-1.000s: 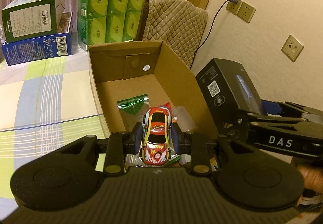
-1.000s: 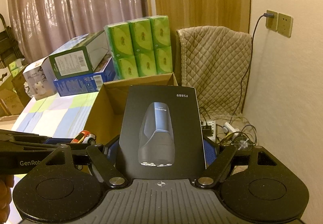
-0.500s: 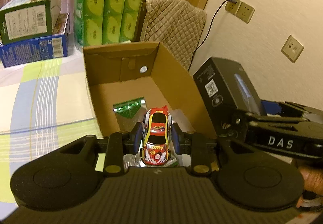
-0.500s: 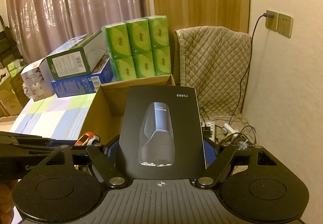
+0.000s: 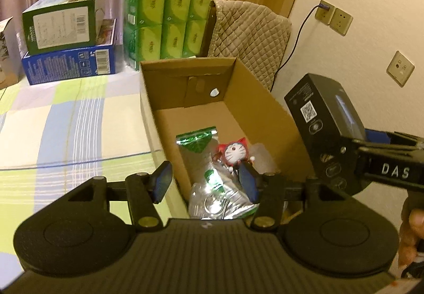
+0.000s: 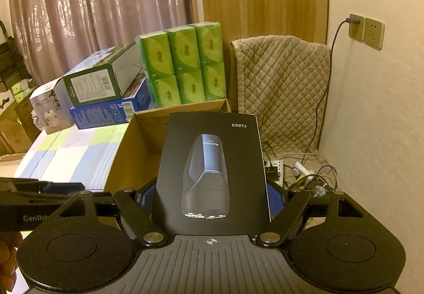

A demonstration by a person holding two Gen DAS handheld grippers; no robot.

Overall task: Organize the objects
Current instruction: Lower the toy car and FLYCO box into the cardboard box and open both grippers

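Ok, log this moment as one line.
left tool: open, empty, over cardboard box | right tool: shut on black shaver box | toy car: not visible

Shaver box (image 6: 212, 174) base behind tool

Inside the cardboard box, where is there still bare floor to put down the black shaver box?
The far half of the cardboard box, between its back wall and the green foil packet, is bare. The near end is crowded with foil bags and the cat figure. The right gripper holds the shaver box.
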